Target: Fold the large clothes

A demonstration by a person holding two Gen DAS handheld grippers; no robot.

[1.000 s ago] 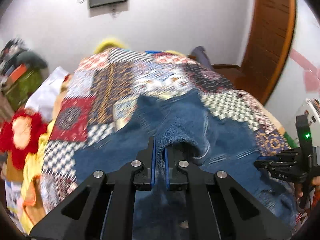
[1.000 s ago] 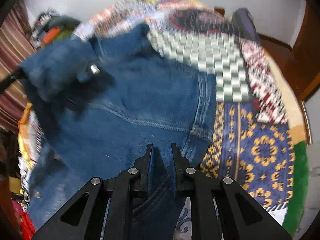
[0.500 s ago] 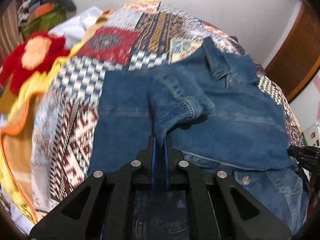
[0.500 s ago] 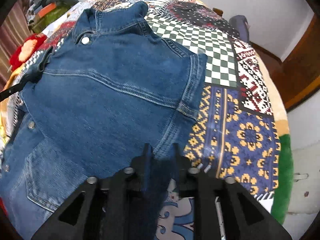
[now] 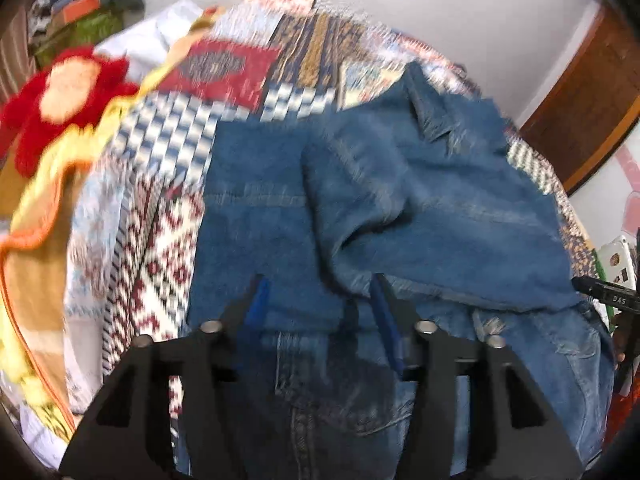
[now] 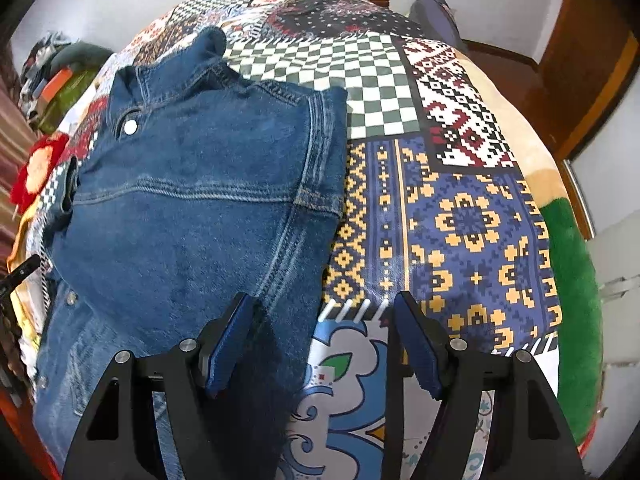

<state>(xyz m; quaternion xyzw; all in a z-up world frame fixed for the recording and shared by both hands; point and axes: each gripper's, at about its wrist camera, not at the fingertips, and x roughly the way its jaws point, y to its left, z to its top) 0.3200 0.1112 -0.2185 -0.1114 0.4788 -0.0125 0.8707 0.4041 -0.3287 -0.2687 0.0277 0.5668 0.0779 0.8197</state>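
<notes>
Left wrist view, blurred, shows the left gripper (image 5: 320, 300) with jaws opening over a denim jacket (image 5: 420, 208), a folded sleeve lying loose just ahead of its blue pads and nothing pinched; a red plush toy (image 5: 60, 96) sits off the bed's left edge. Right wrist view, sharper, shows the right gripper (image 6: 324, 320) also opening, straddling the jacket's right edge without pressing it. Only here do the silver collar button (image 6: 130, 125) and the patchwork bedspread (image 6: 460, 220) toward the bed's right edge read clearly.
</notes>
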